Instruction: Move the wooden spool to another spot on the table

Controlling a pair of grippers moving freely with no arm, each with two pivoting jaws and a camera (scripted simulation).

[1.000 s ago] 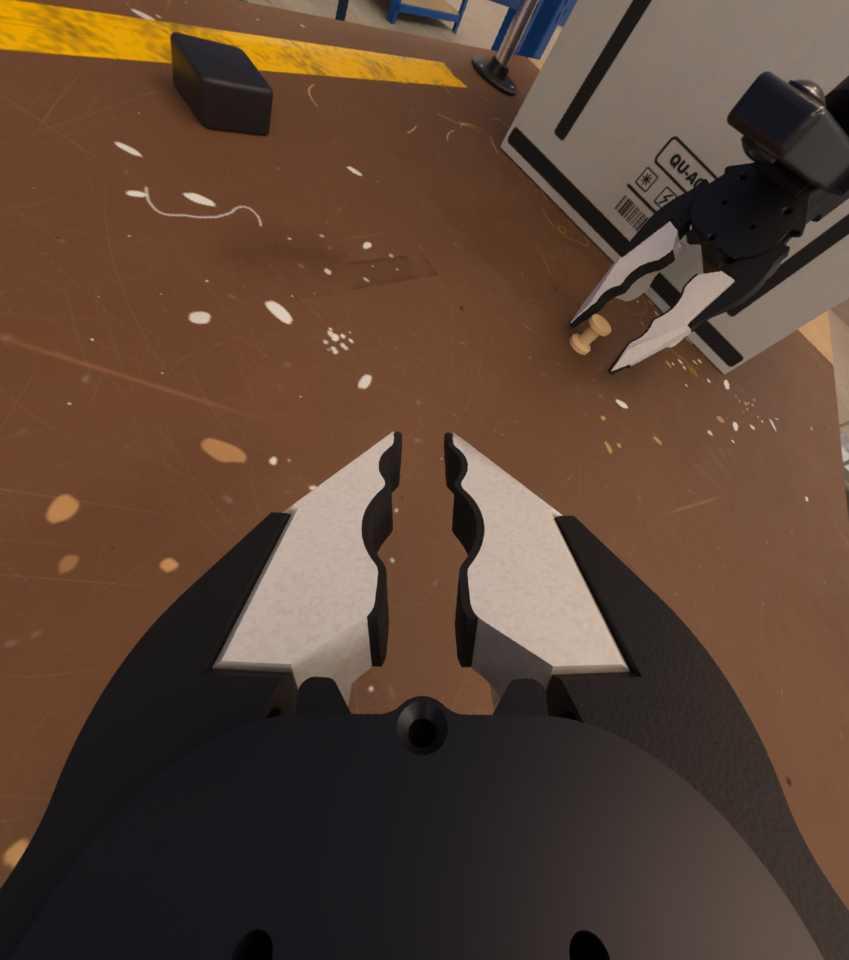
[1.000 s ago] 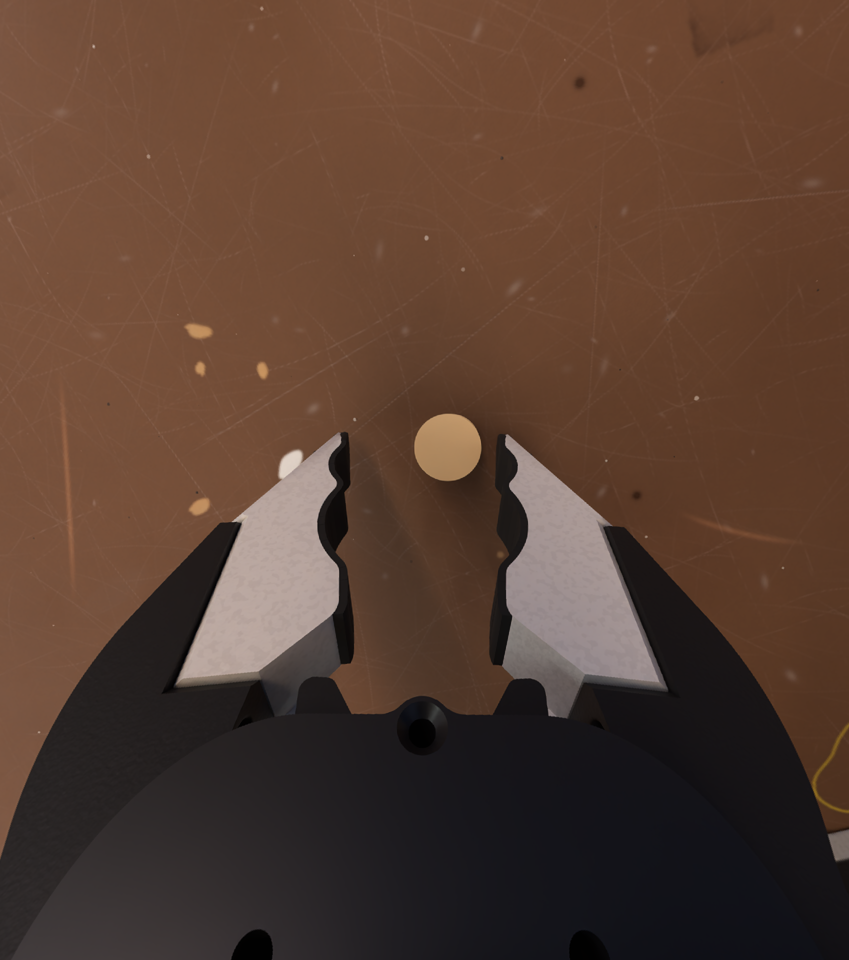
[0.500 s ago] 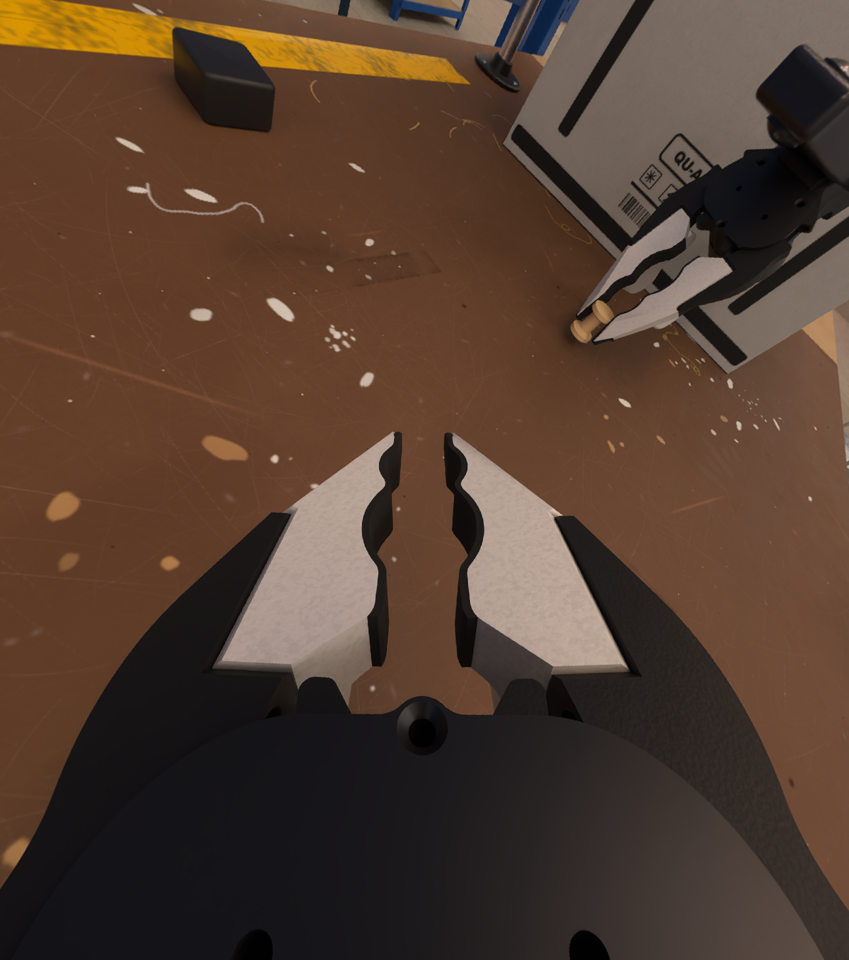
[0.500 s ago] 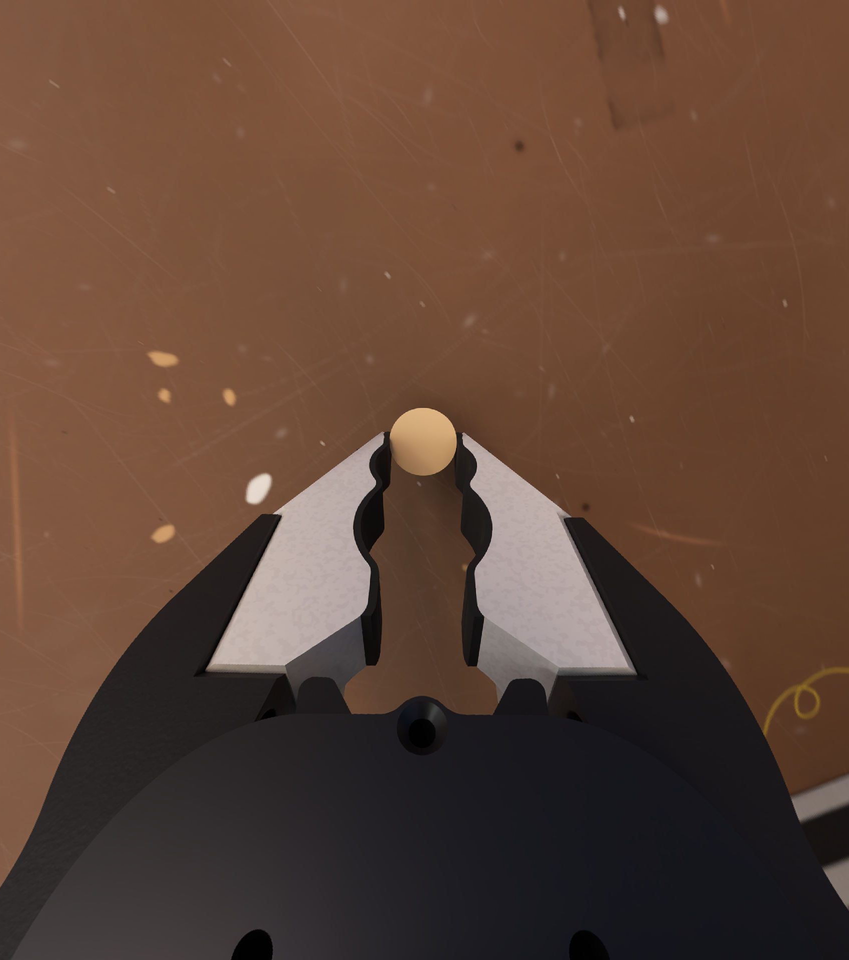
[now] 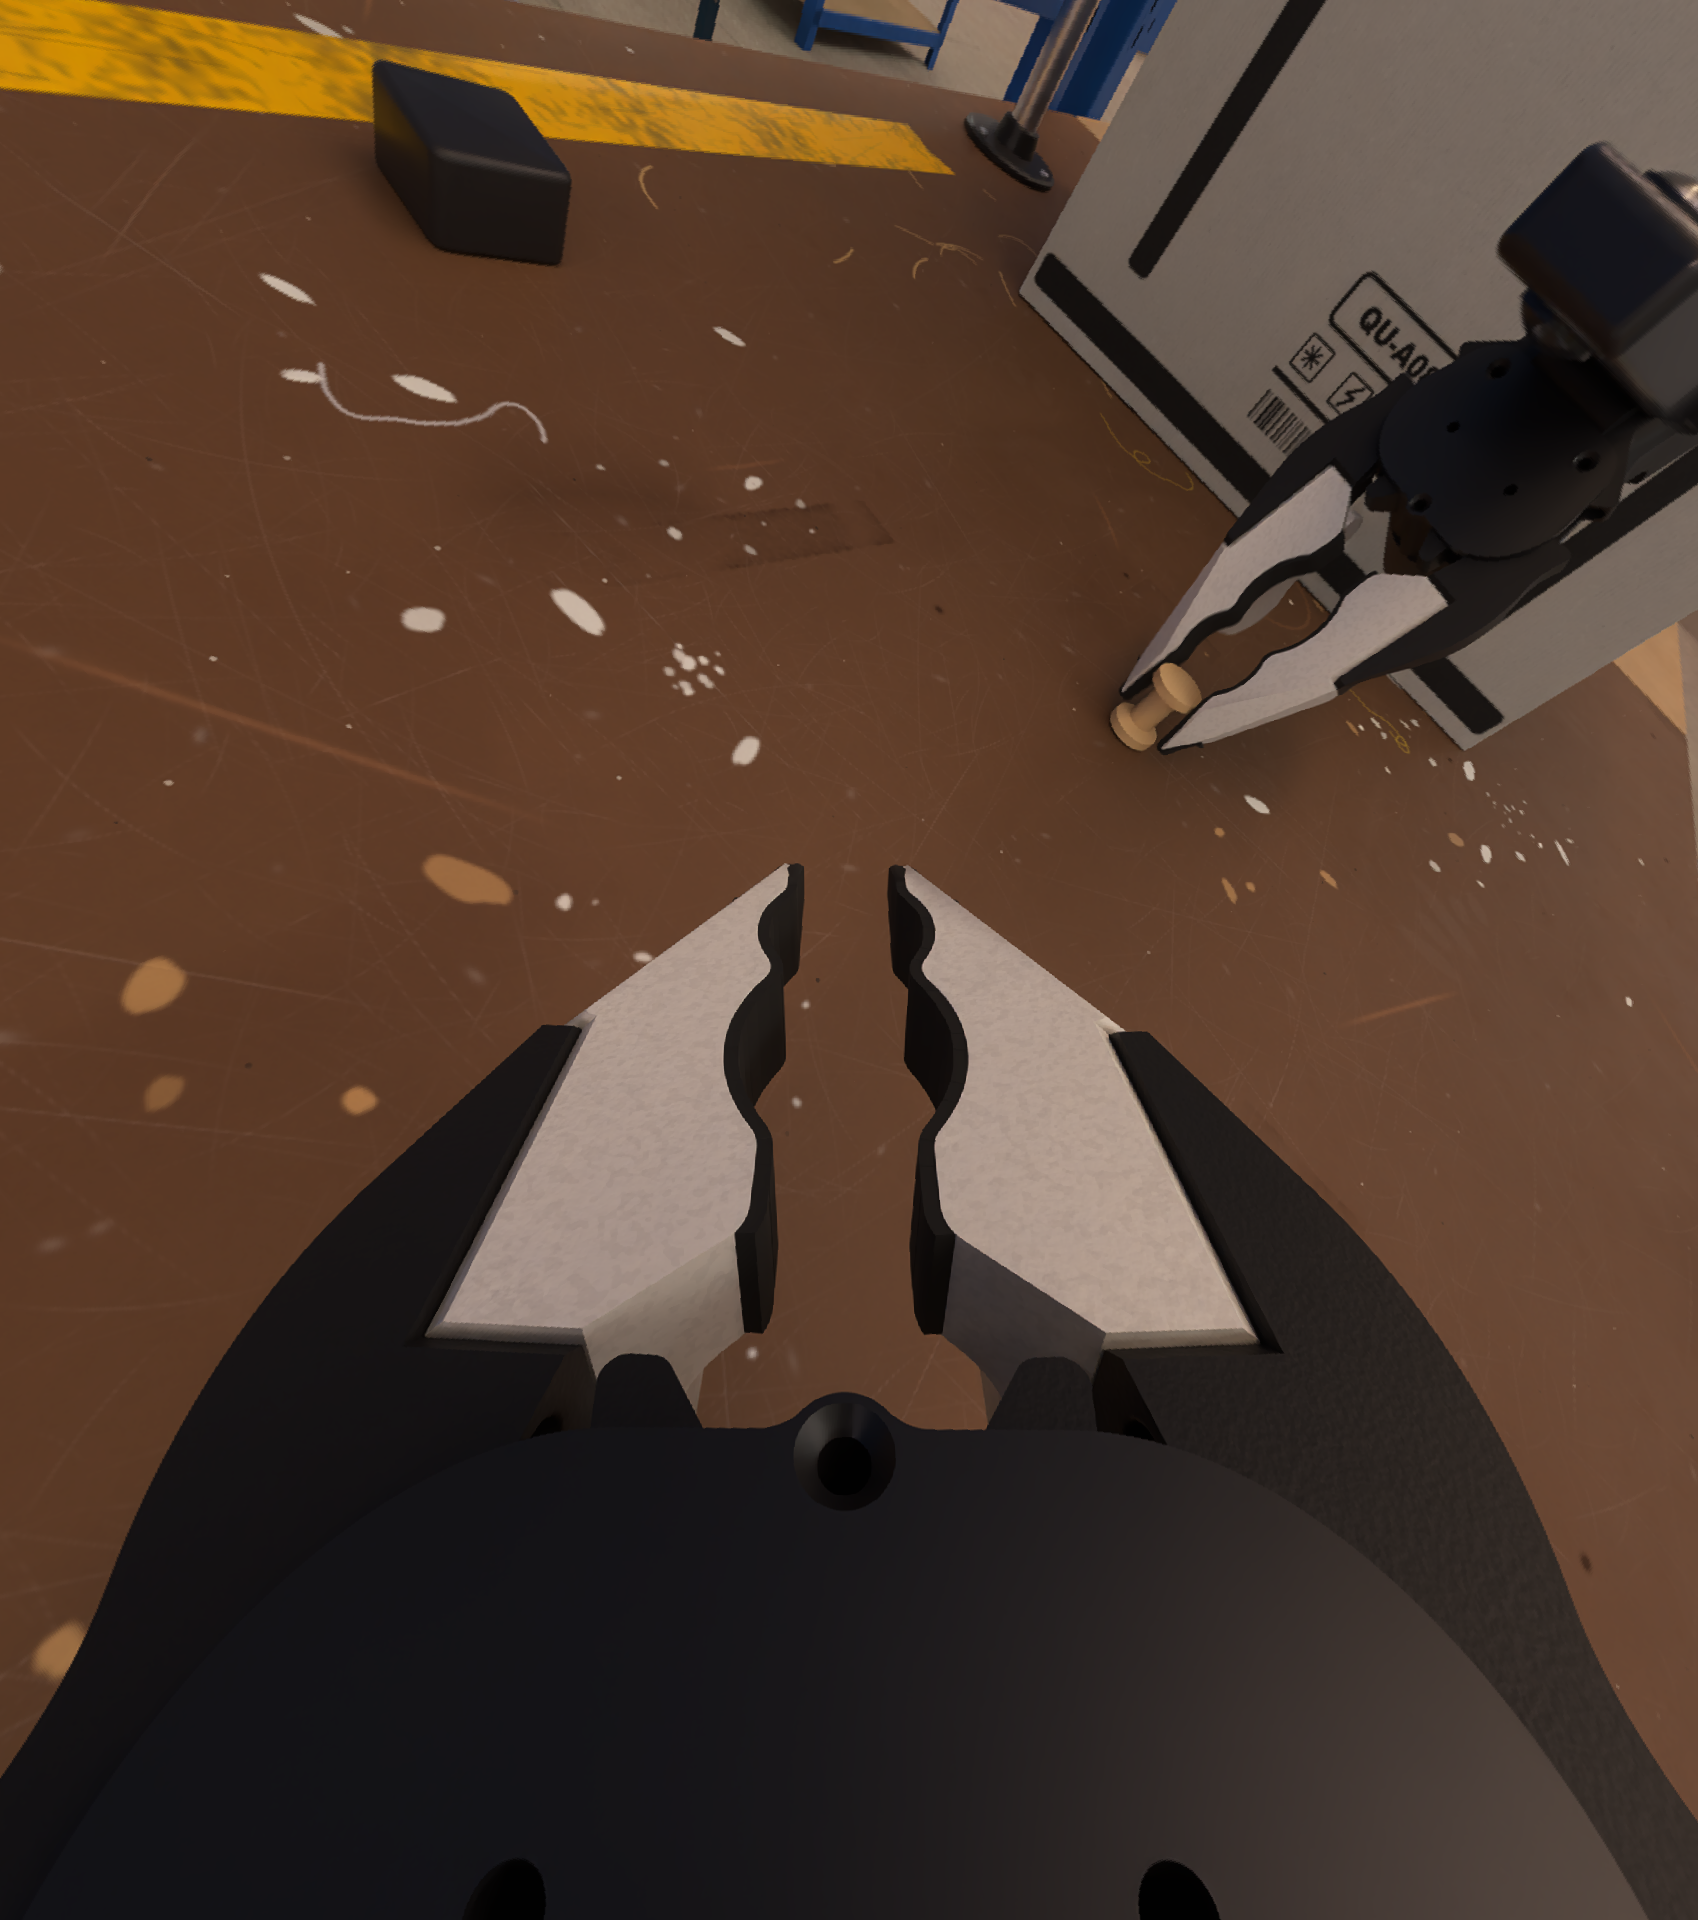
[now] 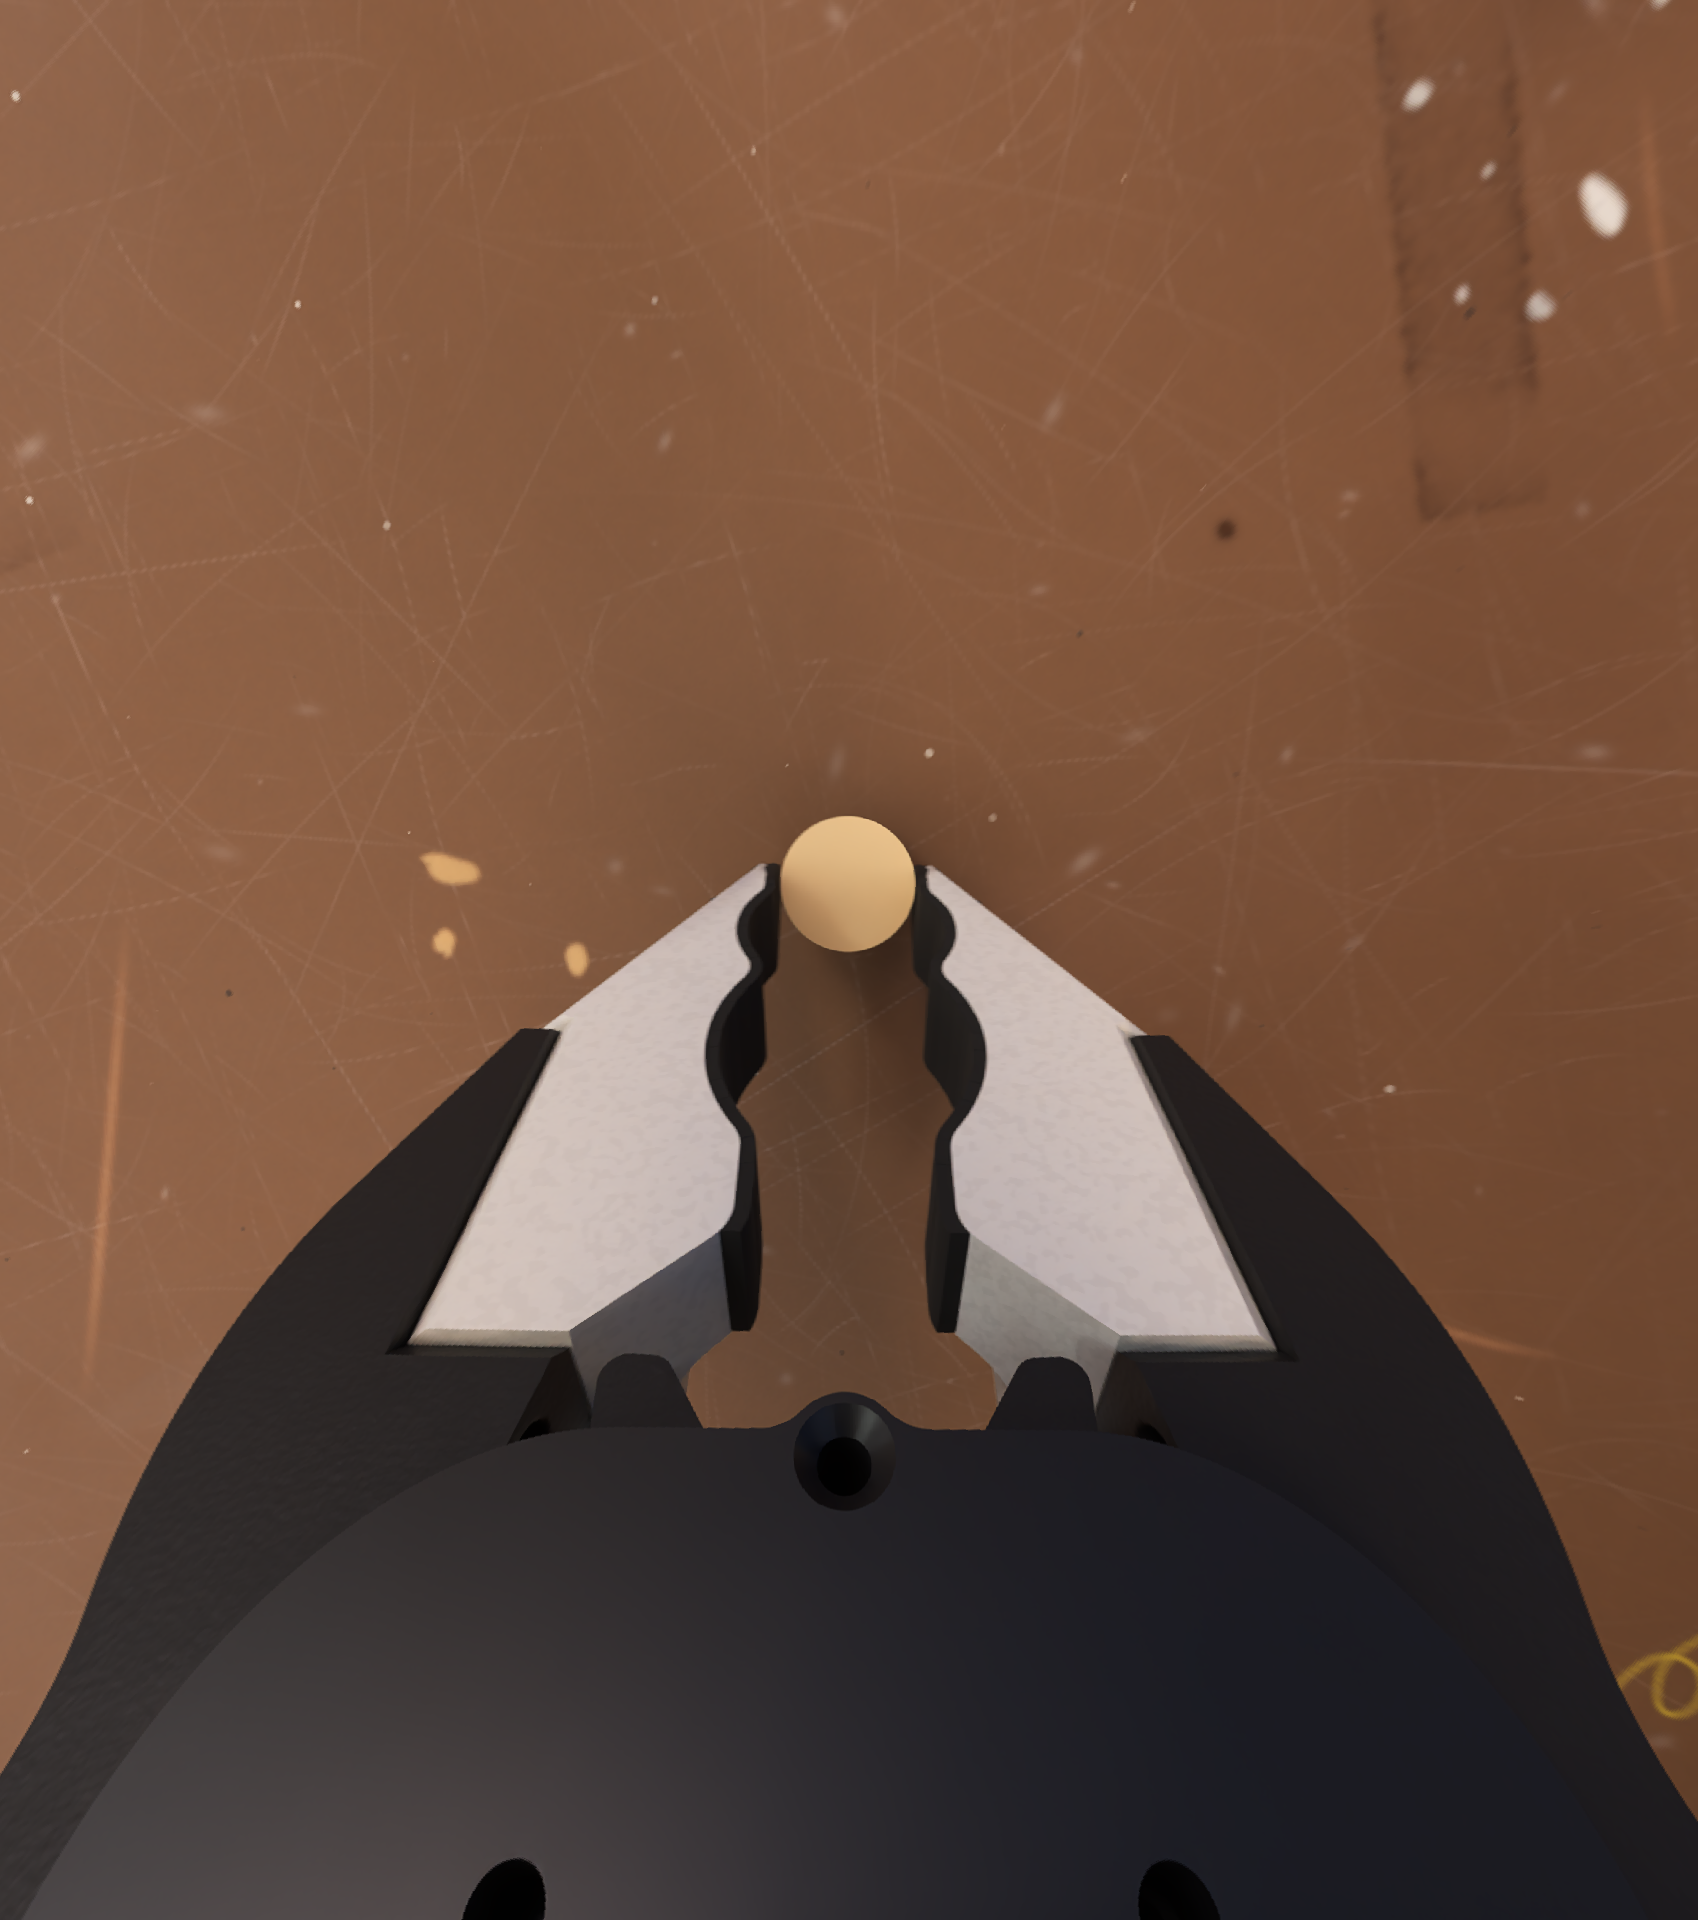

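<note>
Scratched brown table (image 6: 409, 520); right gripper (image 6: 847, 883) fingers pinch upright wooden spool (image 6: 847, 883) at their tips; left gripper (image 5: 845, 883), fingers narrowly apart and empty, well apart.

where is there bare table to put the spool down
Wide bare table lies between the black block, the left tool and the wooden spool. It is crowded by the grey box, where the right tool grips the spool.
</note>
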